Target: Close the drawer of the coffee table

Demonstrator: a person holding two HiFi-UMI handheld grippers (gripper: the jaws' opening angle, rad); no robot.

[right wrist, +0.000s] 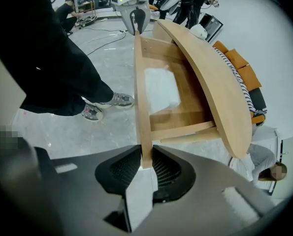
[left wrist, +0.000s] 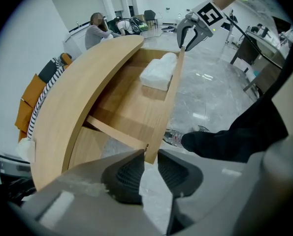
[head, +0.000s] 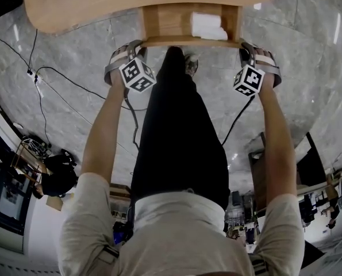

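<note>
Drawer point(head: 165, 22) of pale wood stands pulled out from under the oval light-wood coffee table point(head: 102, 4), with a white folded pack point(head: 208, 26) inside. Right tongs point(right wrist: 146, 170) pinch 1 end of its front panel point(right wrist: 142, 82). Left tongs point(left wrist: 148, 168) straddle the other end, spread. The closing push looks to be in hand. It calls for driving both ends in evenly, or the drawer may jam.

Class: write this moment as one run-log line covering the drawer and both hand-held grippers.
drawer: open, white pack inside | left hand-held gripper: open, astride drawer front | right hand-held gripper: shut on drawer front
</note>
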